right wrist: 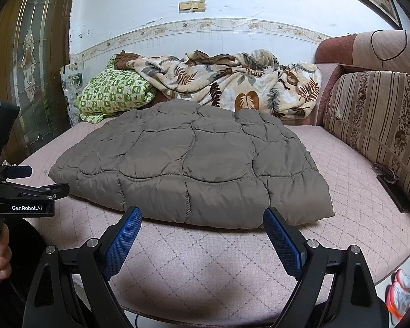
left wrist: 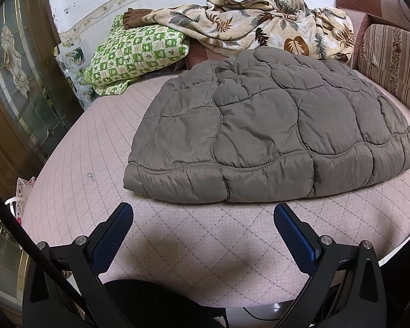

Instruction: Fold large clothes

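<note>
— What does the left wrist camera show?

— The left gripper hangs over the near edge of the pink quilted mattress, its blue-padded fingers spread wide with nothing between them. Just ahead lies the grey-brown quilted jacket, folded into a thick bundle, flat on the mattress and not touching the fingers. Behind it, against the wall, sit a green checked pillow and a crumpled leaf-print blanket (the blanket partly overlaps the pillow). A striped cushion stands at the far right, and a glazed wooden door fills the left side.

— And the right wrist camera?

— Much the same scene from a spot further right. The right gripper is also wide apart and empty, its blue pads just short of the quilted jacket, whose near hem lies between the two fingertips in the view but apart from them. The green checked pillow and leaf-print blanket are behind, the striped cushion to the right. At the left edge the other gripper's body shows, held by a hand (only a few fingers are visible). Light switches sit on the wall above.
</note>
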